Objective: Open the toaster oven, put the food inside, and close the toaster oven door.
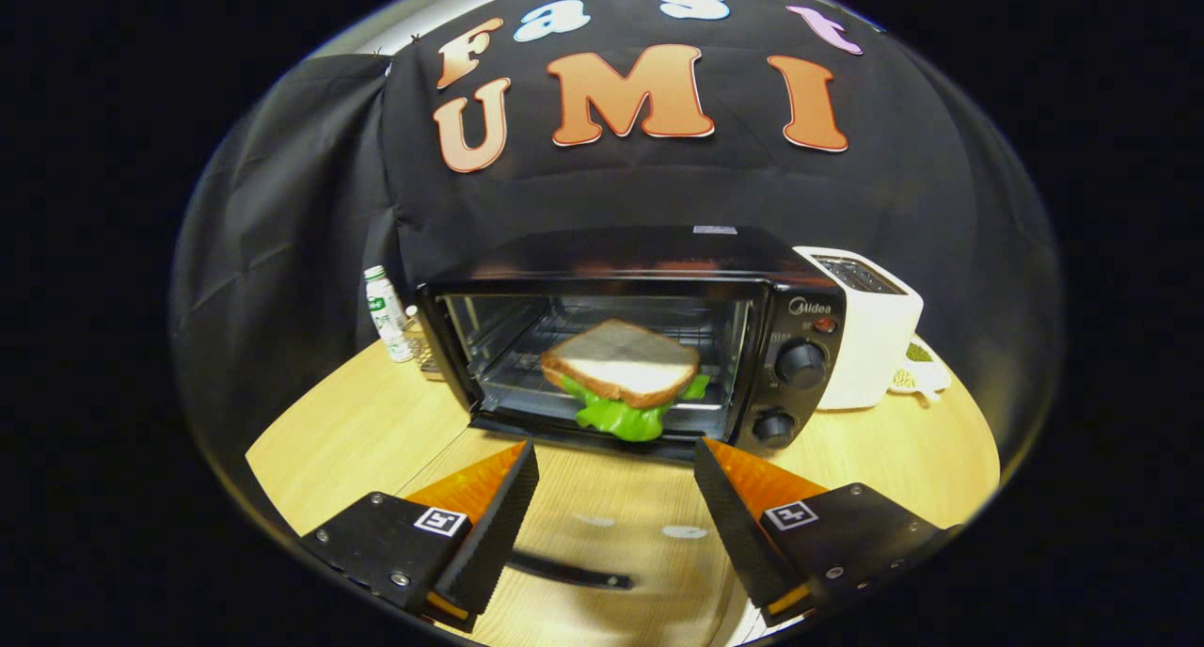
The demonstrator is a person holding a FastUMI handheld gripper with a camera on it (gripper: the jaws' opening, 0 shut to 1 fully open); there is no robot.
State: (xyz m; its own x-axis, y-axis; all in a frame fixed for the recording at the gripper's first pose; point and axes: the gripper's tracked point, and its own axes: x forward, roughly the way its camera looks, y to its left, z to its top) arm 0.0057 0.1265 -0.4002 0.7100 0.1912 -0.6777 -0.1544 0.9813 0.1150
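your gripper (616,468) has its fingers spread and empty because the sandwich (623,374) sits on the rack of the toaster oven (800,299), whose door (602,525) lies open below

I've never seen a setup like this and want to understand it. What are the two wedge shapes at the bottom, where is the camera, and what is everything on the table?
The camera rides on a hand-held gripper and looks forward along its two fingers, the wedges you see. A person carries it; there is no robot arm. The fingers stand apart and hold nothing.

Just beyond them, on a wooden table, stands a black toaster oven with its glass door folded down flat toward the fingers. A sandwich with lettuce hanging out sits at the oven's opening, partly over its front edge.

A white pop-up toaster stands on the knob side of the oven, and a small white bottle on the opposite side.
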